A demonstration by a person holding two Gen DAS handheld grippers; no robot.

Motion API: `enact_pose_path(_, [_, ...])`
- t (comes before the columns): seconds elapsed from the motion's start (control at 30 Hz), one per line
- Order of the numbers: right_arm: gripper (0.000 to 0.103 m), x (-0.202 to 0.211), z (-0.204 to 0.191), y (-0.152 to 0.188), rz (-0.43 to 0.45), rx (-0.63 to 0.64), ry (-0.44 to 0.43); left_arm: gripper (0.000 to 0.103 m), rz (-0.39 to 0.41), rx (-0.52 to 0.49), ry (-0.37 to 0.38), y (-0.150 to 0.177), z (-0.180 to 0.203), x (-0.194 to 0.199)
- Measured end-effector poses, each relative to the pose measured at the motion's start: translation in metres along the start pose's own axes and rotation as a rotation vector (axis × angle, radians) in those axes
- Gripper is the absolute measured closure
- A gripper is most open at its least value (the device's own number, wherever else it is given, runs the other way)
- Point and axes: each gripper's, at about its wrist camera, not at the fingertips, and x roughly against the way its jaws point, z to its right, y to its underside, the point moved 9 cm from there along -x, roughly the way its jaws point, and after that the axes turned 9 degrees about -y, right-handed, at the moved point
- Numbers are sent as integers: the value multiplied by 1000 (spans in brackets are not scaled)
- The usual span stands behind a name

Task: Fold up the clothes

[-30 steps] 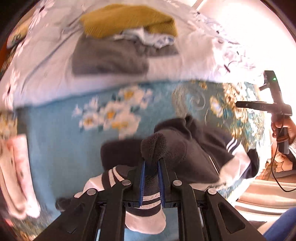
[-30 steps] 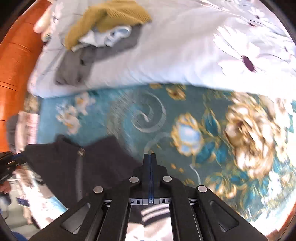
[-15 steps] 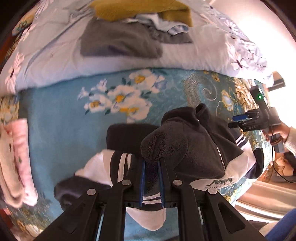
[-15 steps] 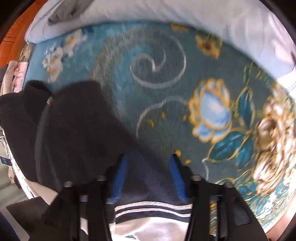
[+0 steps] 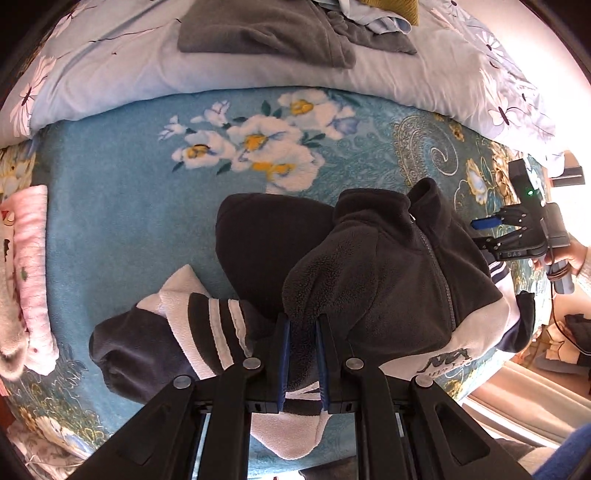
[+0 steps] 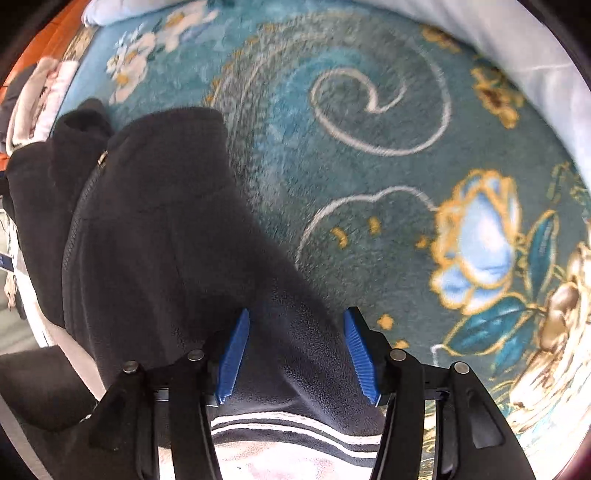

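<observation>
In the left wrist view, the left gripper (image 5: pixel 301 332) points steeply down and its jaws are nearly closed, pinching a thick fold of the black fleece jacket (image 5: pixel 373 273) between the blue pads (image 5: pixel 283 354). The jacket lies bunched on the teal flowered blanket (image 5: pixel 122 221), close to the blanket's near edge and toward its right side. Its zip runs down the front, its collar points toward the far edge, and a sleeve with white bands and black stripes (image 5: pixel 207 332) trails out to the left. A folded pink and white garment (image 5: pixel 27 273) lies at the blanket's left edge, well apart from the jacket. Beyond the blanket's far edge a pale flowered duvet (image 5: pixel 443 77) carries a grey garment (image 5: pixel 266 29), with light blue and mustard cloth just beside it at the top. At the right edge of the blanket the right gripper (image 5: pixel 484 232) reaches the jacket's side, held by a hand (image 5: pixel 570 258).

In the right wrist view, the right gripper (image 6: pixel 297 350) has just been opening its jaws; they now stand about halfway apart. Black fleece of the jacket (image 6: pixel 147 236) runs between the blue pads (image 6: pixel 232 354), but the pads do not press on it. The striped white hem (image 6: pixel 288 435) shows below the pads. The blanket (image 6: pixel 369 177), with its white swirls and blue and gold flowers, fills the right of this view.
</observation>
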Motion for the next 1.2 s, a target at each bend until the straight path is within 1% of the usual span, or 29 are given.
enact_pose_path(0.1, [46,-6,-1,2,-9,-11,-2,89,-6,7,3,1,-1,-2])
enact_pose_path(0.27, [42,-10,8,7,6,-165,-79,89,-16,12,5,1,-2,-5])
enact_pose_path(0.4, [41,-11,7,11,19,-158,-79,89,-18,12,6,2,-2,-6])
enact_pose_path(0.5, [41,-11,6,13,33,-178,-76,89,-28,22,11,2,-1,-10])
enact_pose_path(0.6, [42,-12,4,15,37,-165,-50,89,-32,25,12,3,-1,-12])
enact_pose_path(0.67, [52,-13,0,18,38,-166,-43,89,-30,27,15,4,0,-12])
enact_pose_path(0.7, [65,-13,-3,20,34,-172,-44,89,-29,28,16,4,0,-13])
enact_pose_path(0.73, [81,-14,-6,24,24,-183,-48,89,-29,29,18,4,0,-13])
enact_pose_path(0.77, [88,-15,-10,29,12,-189,-50,89,-29,31,20,4,0,-14])
enact_pose_path(0.8, [92,-16,-13,32,9,-187,-48,89,-29,31,22,4,0,-15])
enact_pose_path(0.9, [93,-12,-23,42,47,-187,-10,89,-24,32,20,6,1,-15])
enact_pose_path(1.0, [94,12,-16,48,150,-269,24,89,22,41,19,5,1,-5])
enact_pose_path(1.1, [94,45,-6,52,255,-319,82,89,123,32,43,-7,9,21])
enact_pose_path(1.13, [94,56,-3,53,285,-327,102,89,168,16,40,-15,15,33])
enact_pose_path(1.2, [94,79,2,55,346,-342,142,90,230,-10,30,-32,22,50])
